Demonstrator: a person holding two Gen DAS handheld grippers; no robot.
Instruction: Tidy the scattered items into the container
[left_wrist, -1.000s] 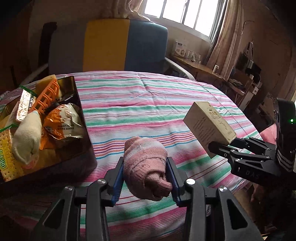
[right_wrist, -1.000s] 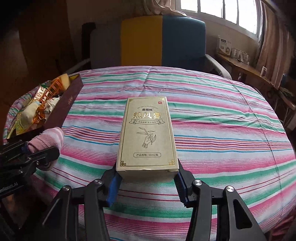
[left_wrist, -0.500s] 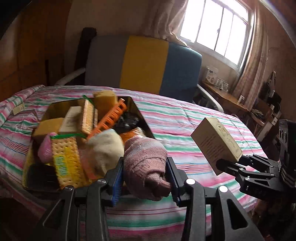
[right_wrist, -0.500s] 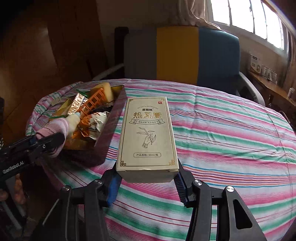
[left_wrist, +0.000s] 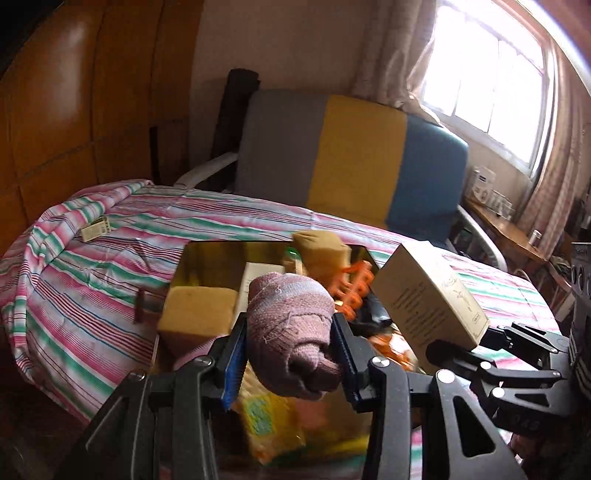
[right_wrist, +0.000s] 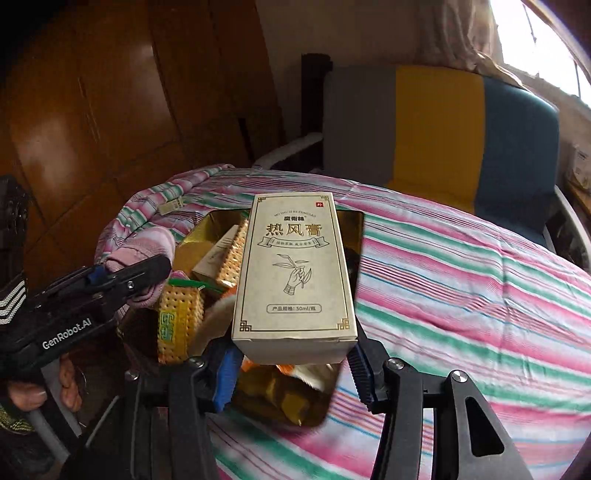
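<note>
Left wrist view takes in a round table (left_wrist: 110, 236) under a pink, green and white striped cloth, with a wood-panelled wall behind it, a chair (left_wrist: 351, 155) in grey, yellow and blue panels at its far edge, and a bright curtained window (left_wrist: 491, 70) to the right. A small pale carton (left_wrist: 96, 228) lies alone near the far left edge. The left gripper (left_wrist: 288, 347) is clamped on a rolled pink sock (left_wrist: 291, 328), held over the container (left_wrist: 207, 254), a gold-lined box heaped with sponges, biscuit packs and an orange plastic piece. In the right wrist view the right gripper (right_wrist: 291, 365) pinches the lower end of a cream box (right_wrist: 293, 269) printed with Chinese characters, also above the container, which sits near the table's left edge.
</note>
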